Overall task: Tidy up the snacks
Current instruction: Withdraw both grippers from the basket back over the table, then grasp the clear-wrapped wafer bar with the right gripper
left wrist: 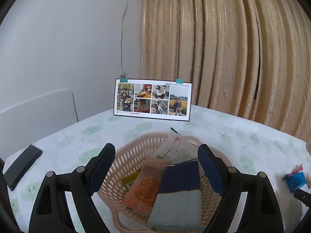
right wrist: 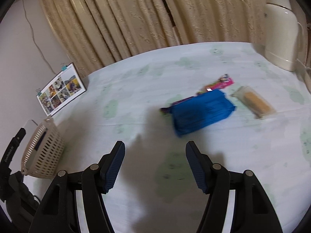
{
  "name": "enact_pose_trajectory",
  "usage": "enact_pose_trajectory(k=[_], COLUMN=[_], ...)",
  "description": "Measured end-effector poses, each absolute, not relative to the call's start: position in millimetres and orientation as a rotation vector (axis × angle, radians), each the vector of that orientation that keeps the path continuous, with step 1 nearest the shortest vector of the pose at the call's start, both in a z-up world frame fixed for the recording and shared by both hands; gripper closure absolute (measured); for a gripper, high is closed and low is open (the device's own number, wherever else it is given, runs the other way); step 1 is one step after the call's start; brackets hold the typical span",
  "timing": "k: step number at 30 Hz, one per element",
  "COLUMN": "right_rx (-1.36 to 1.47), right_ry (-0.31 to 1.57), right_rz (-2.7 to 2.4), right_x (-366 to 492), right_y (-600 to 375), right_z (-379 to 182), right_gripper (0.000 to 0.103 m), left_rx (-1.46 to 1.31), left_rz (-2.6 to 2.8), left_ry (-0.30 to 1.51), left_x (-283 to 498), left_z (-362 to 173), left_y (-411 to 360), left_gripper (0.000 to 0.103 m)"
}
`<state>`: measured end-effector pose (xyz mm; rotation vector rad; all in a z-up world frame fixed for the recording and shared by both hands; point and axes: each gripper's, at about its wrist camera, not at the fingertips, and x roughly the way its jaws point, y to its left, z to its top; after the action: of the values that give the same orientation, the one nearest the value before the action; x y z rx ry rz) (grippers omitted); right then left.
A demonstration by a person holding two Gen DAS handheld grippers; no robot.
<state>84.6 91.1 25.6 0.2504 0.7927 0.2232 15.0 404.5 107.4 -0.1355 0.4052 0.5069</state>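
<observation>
Left wrist view
Left gripper [left wrist: 156,167]: its jaws are held wide apart and nothing is clamped between them.
Basket [left wrist: 134,151]: a pink perforated basket is seen directly below and between the fingers, resting on the tablecloth [left wrist: 233,136].
Basket contents: an orange packet [left wrist: 143,188] with a smiling-face print lies left of centre; a navy and pale blue packet [left wrist: 180,196] overlaps it on the right; a white printed sachet [left wrist: 180,149] leans against the far wall; a yellow-green packet [left wrist: 129,180] is partly covered (only a corner shows).
Photo card [left wrist: 152,99]: it stands upright well ahead of the gripper, past the basket, held by two teal clips.
Black phone [left wrist: 22,167]: it lies flat far to the left of the fingers.
Blue snack bag [left wrist: 295,178]: it is seen blurred at the far right.

Right wrist view
Right gripper [right wrist: 155,168]: its jaws are spread open and empty, above bare cloth.
Blue snack bag [right wrist: 202,111]: it lies ahead and slightly right of the fingers, apart from them (blurred).
Pink packet [right wrist: 221,82]: it lies just beyond the blue bag.
Wrapped biscuit bar [right wrist: 254,102]: it lies to the right of the blue bag.
Basket [right wrist: 43,149]: it is seen far to the left.
Cream flask [right wrist: 281,33]: it stands at the far right corner.
</observation>
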Motion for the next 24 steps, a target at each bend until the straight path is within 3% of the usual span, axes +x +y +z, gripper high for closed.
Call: enact_pose_trajectory(k=[24], right_rx=[0.175], right_ry=[0.803], right_rz=[-0.033], right_x=[122.1], right_y=[-30.7], right_z=[22.9], right_gripper=[0.041], left_rx=[-0.007], left_rz=[0.156], left_ry=[0.513], left_x=[30.3], left_z=[123.7], left_y=[312.5], left_gripper=[0.016])
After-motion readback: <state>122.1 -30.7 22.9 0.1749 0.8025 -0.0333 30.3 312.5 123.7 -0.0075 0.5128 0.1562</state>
